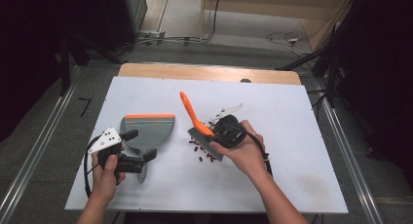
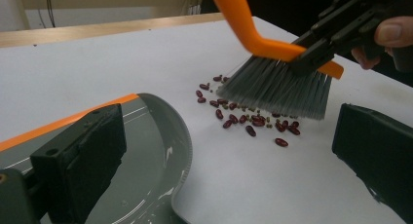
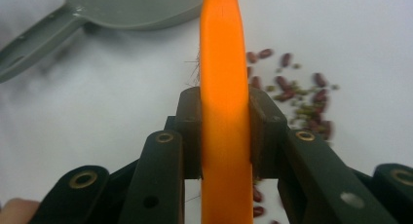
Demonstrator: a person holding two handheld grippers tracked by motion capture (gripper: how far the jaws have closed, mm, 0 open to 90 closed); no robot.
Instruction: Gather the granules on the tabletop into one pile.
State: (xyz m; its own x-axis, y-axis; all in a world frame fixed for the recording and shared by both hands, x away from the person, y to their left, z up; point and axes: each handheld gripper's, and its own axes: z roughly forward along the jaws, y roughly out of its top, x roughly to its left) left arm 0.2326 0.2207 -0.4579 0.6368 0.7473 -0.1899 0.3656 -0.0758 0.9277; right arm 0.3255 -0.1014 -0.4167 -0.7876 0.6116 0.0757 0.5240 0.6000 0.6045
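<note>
An orange-handled brush with grey bristles stands tilted on the white table, bristles down on a scatter of red beans and small green bits. My right gripper is shut on the orange handle, one jaw pressed to each side of it. Left of the brush lies a grey dustpan with an orange front lip, its handle pointing toward me. My left gripper is open, jaws wide apart over the pan's rear, one above the pan and one above bare table.
The white tabletop has bare room to the right and along the front edge. A wooden strip runs along the far edge. Metal rails flank the table, and cables lie on the floor beyond.
</note>
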